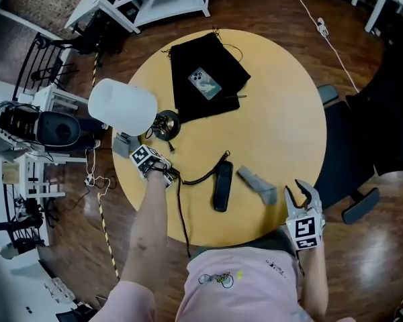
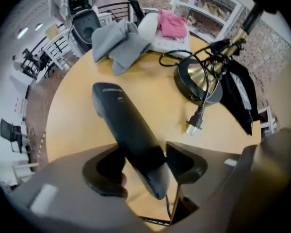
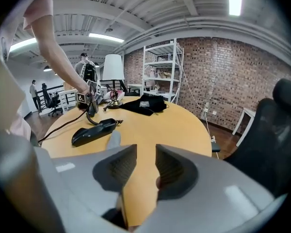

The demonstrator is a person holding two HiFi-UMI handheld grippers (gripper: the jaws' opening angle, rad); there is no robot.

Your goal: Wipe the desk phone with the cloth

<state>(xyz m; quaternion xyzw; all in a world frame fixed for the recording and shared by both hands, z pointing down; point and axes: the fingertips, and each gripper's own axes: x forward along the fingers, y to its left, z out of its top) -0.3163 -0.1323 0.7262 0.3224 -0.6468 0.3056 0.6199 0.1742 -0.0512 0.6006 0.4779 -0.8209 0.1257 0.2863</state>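
The black phone handset (image 1: 221, 186) lies near the front of the round wooden table (image 1: 275, 113), its coiled cord running left. My left gripper (image 1: 164, 174) points straight down there and is shut on the black phone base (image 2: 128, 130), which fills the gap between its pads (image 2: 184, 161). A grey cloth (image 1: 258, 185) lies just right of the handset. My right gripper (image 1: 299, 194) hovers at the table's right front edge, a little right of the cloth, open with a narrow gap and nothing between its jaws. In the right gripper view the cloth (image 3: 114, 139) shows beyond the left jaw.
A lamp with a white shade (image 1: 123, 106) and a brass base (image 2: 199, 79) stands at the left, its plug (image 2: 194, 123) loose on the table. A black bag (image 1: 188, 99) bearing a smartphone (image 1: 205, 83) lies at the back. Another grey cloth (image 2: 119, 42) and a pink one (image 2: 172, 23) lie nearby.
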